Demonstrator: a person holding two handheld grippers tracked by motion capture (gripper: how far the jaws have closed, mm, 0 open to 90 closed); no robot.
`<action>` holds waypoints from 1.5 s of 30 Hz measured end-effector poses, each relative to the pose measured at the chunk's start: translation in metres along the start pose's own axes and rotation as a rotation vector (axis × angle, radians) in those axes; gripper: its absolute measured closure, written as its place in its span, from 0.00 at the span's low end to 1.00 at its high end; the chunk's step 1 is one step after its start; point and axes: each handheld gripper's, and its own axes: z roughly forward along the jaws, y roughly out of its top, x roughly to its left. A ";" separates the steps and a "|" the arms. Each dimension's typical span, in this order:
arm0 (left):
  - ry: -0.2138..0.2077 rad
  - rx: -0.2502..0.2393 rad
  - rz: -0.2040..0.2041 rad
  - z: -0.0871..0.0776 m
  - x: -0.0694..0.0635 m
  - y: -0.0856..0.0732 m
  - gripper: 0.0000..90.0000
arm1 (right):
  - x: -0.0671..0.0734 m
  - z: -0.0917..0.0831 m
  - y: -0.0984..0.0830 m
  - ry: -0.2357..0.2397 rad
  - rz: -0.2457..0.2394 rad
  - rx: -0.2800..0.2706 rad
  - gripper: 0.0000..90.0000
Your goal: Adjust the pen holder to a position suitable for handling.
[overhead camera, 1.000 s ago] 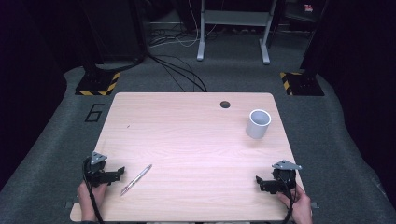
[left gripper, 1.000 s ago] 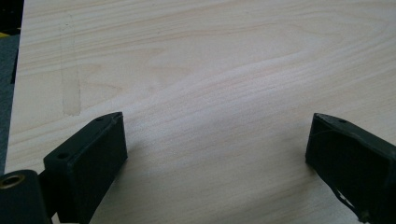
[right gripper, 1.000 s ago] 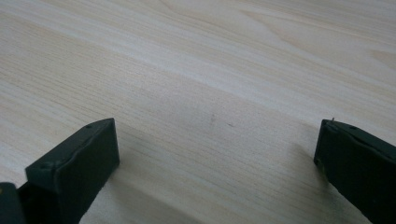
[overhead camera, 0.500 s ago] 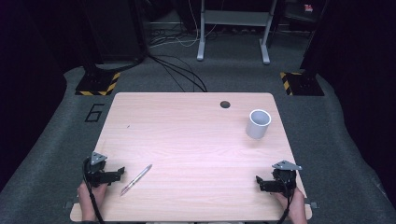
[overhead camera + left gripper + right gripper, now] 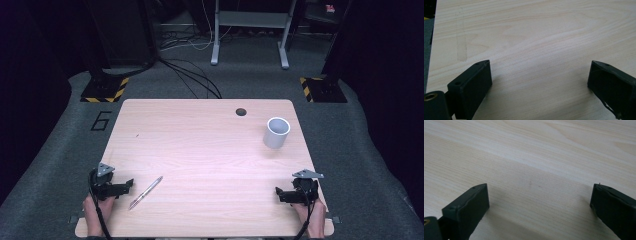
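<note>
A silver pen lies slanted on the wooden table near the front left. Just left of it rests my left gripper, held by a hand, jaws pointing right toward the pen. In the left gripper view the left gripper is open over bare wood. A white cup stands upright at the back right. At the front right corner sits my right gripper, jaws pointing left. The right gripper is open in its own view, nothing between its jaws.
A dark round hole marks the table near its far edge. Beyond the table are grey carpet, black cables, a metal frame stand and yellow-black striped bases.
</note>
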 end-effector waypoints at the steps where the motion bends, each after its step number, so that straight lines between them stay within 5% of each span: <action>1: -0.001 0.000 -0.001 0.000 0.000 0.000 0.06 | 0.000 0.000 0.001 0.002 0.003 -0.007 0.02; 22: -0.002 0.000 0.001 0.000 0.000 0.000 0.06 | -0.005 -0.013 0.046 0.034 -0.013 -0.052 0.01; 45: -0.003 0.005 0.007 0.000 0.000 0.000 0.06 | -0.023 0.004 0.109 0.048 0.017 -0.060 0.00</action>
